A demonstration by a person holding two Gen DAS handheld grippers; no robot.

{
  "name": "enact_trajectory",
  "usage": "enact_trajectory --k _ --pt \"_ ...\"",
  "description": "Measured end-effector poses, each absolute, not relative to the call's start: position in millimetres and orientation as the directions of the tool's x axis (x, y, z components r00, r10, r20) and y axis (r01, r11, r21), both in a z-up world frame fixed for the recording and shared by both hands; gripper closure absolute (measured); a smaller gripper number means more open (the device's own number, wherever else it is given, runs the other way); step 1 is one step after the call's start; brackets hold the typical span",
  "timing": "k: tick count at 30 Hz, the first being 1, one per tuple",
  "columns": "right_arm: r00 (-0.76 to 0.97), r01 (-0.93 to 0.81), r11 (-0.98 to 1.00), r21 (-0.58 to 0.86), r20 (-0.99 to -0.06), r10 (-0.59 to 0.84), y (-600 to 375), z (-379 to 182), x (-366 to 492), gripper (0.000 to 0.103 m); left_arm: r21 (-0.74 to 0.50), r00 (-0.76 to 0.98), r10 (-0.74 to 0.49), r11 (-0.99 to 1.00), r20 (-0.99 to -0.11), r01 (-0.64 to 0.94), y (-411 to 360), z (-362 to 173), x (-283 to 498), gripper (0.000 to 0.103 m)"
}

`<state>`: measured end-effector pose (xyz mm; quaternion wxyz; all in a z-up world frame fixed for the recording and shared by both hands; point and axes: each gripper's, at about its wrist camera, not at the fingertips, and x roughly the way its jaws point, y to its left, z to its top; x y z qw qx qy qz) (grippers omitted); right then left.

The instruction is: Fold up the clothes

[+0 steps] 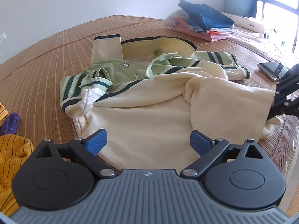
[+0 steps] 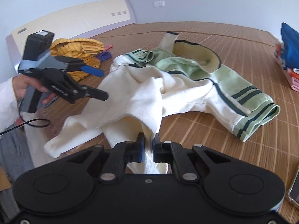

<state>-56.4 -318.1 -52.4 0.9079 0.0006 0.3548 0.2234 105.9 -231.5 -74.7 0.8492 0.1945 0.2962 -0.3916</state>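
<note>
On the bamboo mat: a cream and green jacket [image 1: 142,100] lies rumpled, collar away from the person, hem toward them.
Right gripper [image 2: 148,145]: clenched on a pinch of the cream hem, which rises off the mat [image 2: 205,130] into a tent.
Left gripper [image 1: 148,141]: released, blue pads [image 1: 97,141] spread wide, hovering over the near hem with nothing between them.
Step in hand: judged to be getting a second hold so the body can be spread flat before any fold.
How to do it well: the left gripper should take the hem well apart from the right's pinch, near the other bottom corner, biting one edge only, then both draw outward and level.
Risk: a bite through several bunched layers would likely keep the wrinkles in.
Look of the jacket: cream body, pale green yoke and sleeves with dark green stripes, snap buttons [image 1: 126,65], ribbed cuffs, one sleeve [image 2: 248,104] thrown out sideways.
Nearby: folded pile [image 1: 203,24] at the far corner; yellow striped garment [image 2: 78,50] waiting aside; phone [image 1: 271,69] at the mat's edge.
</note>
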Motion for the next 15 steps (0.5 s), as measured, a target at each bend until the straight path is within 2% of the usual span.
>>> enact_trajectory --k 2,4,5,7,9,11,12,13,15 --pt "0.607 -0.46 0.878 0.131 -0.676 0.419 -307.1 -48.4 -65.8 0.089 0.101 0.523 -0.547 0.622 -0.654 0.777 -230.0 -75.1 106.8 0.005" --pt "0.606 -0.458 0.879 0.132 -0.677 0.417 -312.5 -43.7 -70.1 0.075 0.104 0.528 -0.544 0.625 -0.652 0.773 -229.1 -74.2 108.2 0.005" --pt "0.633 -0.426 0.895 0.136 -0.661 0.402 -321.4 -38.7 -70.8 0.071 0.101 0.527 -0.547 0.625 -0.651 0.774 -228.7 -73.2 110.1 0.005" --pt "0.708 -0.312 0.941 0.135 -0.628 0.325 -345.8 -26.1 -66.2 0.05 0.113 0.529 -0.543 0.62 -0.652 0.776 -229.9 -72.5 109.6 0.005" --pt "0.767 -0.17 0.981 0.095 -0.612 0.192 -367.2 -16.4 -52.9 0.046 0.129 0.53 -0.539 0.611 -0.655 0.781 -232.8 -72.9 108.1 0.005" --pt "0.778 -0.064 0.996 0.069 -0.621 0.093 -390.9 -11.9 -27.0 0.045 0.146 0.525 -0.535 0.595 -0.662 0.79 -239.2 -75.9 105.7 0.005" --pt "0.767 -0.054 0.996 0.065 -0.636 0.084 -398.6 -15.0 -12.2 0.05 0.153 0.521 -0.534 0.586 -0.666 0.795 -243.9 -77.6 104.1 0.005" --pt "0.754 -0.051 0.997 0.063 -0.652 0.08 -405.7 -18.8 2.8 0.061 0.158 0.52 -0.532 0.582 -0.669 0.798 -247.2 -79.2 102.8 0.005" --pt "0.697 -0.079 0.993 0.093 -0.706 0.121 -409.7 -34.4 31.9 0.07 0.174 0.519 -0.526 0.57 -0.674 0.803 -254.0 -83.1 99.7 0.005"
